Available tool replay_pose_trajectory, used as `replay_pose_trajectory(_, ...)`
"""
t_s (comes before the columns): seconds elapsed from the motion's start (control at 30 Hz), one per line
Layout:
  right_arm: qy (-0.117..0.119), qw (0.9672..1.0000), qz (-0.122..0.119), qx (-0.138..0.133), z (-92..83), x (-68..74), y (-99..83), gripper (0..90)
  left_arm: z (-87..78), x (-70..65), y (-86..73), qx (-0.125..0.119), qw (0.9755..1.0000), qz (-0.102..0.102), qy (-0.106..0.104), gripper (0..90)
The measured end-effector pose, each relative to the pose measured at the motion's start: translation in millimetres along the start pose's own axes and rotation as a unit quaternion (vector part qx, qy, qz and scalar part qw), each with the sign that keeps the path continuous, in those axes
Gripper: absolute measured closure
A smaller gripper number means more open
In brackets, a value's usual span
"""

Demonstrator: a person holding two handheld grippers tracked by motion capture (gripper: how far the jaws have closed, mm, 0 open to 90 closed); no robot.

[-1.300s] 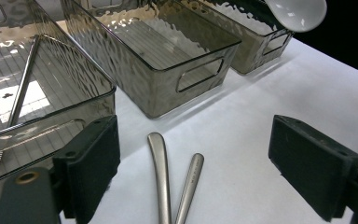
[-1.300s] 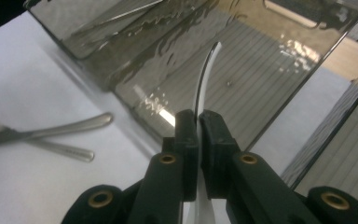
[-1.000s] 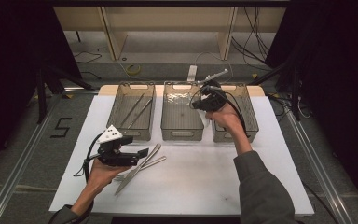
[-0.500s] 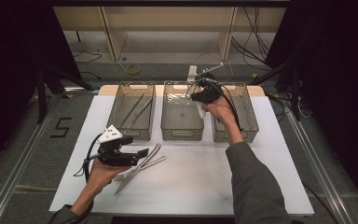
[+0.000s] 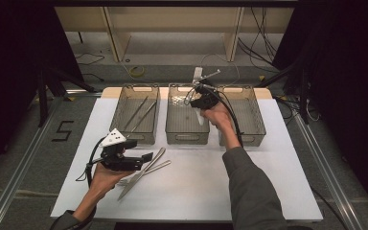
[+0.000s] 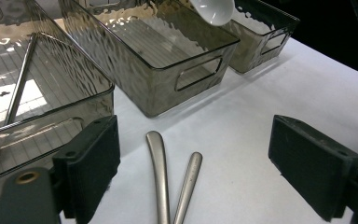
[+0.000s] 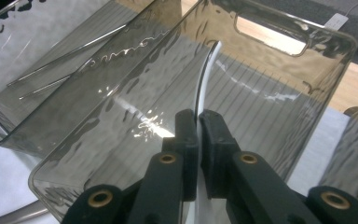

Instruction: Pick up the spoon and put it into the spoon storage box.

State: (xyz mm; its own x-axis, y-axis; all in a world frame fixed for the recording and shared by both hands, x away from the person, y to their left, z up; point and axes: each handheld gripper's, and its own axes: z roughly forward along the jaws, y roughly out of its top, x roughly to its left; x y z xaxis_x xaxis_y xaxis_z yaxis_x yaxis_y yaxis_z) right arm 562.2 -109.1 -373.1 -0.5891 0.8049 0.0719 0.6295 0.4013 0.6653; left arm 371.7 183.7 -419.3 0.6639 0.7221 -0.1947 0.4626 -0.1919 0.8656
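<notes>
Both grippers show in the high view, and the right gripper (image 5: 199,102) is the one at work: its two black jaws are pinched almost together on a thin white spoon (image 7: 204,88), with the pads pressing on the handle from both sides. In the right gripper view the white handle rises from between the jaws as a narrow curved strip and runs up over the ribbed floor of the middle bin (image 5: 186,139). That bin is a smoky, see-through plastic tub with a slot handle at each end, and the gripper hangs above its far half. From the left gripper view the spoon's bowl (image 6: 213,10) appears as a glossy white oval above the bin's far rim, hollow side towards the camera. Whether the spoon touches the bin I cannot tell. The left gripper (image 5: 146,157) sits low over the white table top (image 5: 278,182), near the front left, with its jaws spread wide and nothing between the pads. Just under and ahead of them lie two metal handles (image 6: 161,177) side by side on the table, close but fanning slightly apart. The left bin (image 5: 135,114) holds thin metal rods (image 5: 141,112) lying lengthwise, and the right bin (image 5: 249,115) stands beside the middle one.
</notes>
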Motion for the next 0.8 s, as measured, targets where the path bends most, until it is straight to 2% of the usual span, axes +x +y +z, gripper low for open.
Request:
replay_pose_trajectory(0.2,0.002,1.0,0.002,0.003,7.7,1.1,-2.3,86.5,0.1,0.0,-0.2,0.001,1.0,0.001,0.0,15.9)
replay_pose_trajectory(0.27,-0.004,0.9999,0.008,0.008,10.1,1.5,-2.8,85.0,0.2,0.6,-0.1,0.002,1.0,0.001,0.0,15.9)
replay_pose_trajectory(0.37,-0.001,0.9999,0.01,0.009,12.1,1.7,-3.5,60.2,0.8,0.3,-0.3,0.004,1.0,0.003,0.0,15.9)
replay_pose_trajectory(0.4,0.0,0.9999,0.008,0.01,11.8,2.1,-3.7,55.1,1.0,0.1,-0.5,0.005,1.0,0.003,0.0,15.9)
replay_pose_trajectory(0.47,0.0,1.0,0.005,0.005,8.4,2.7,-4.2,51.4,1.2,0.2,-0.5,0.01,0.9999,0.004,0.0,15.9)
replay_pose_trajectory(0.67,0.022,0.9994,-0.003,-0.027,-15.2,5.8,-7.8,45.1,3.5,0.7,-1.2,0.019,0.9998,-0.001,0.002,16.1)
replay_pose_trajectory(0.8,0.07,0.9961,-0.008,-0.054,-35.5,9.8,-18.8,38.0,4.8,2.8,-1.6,0.025,0.9997,-0.007,0.001,17.3)
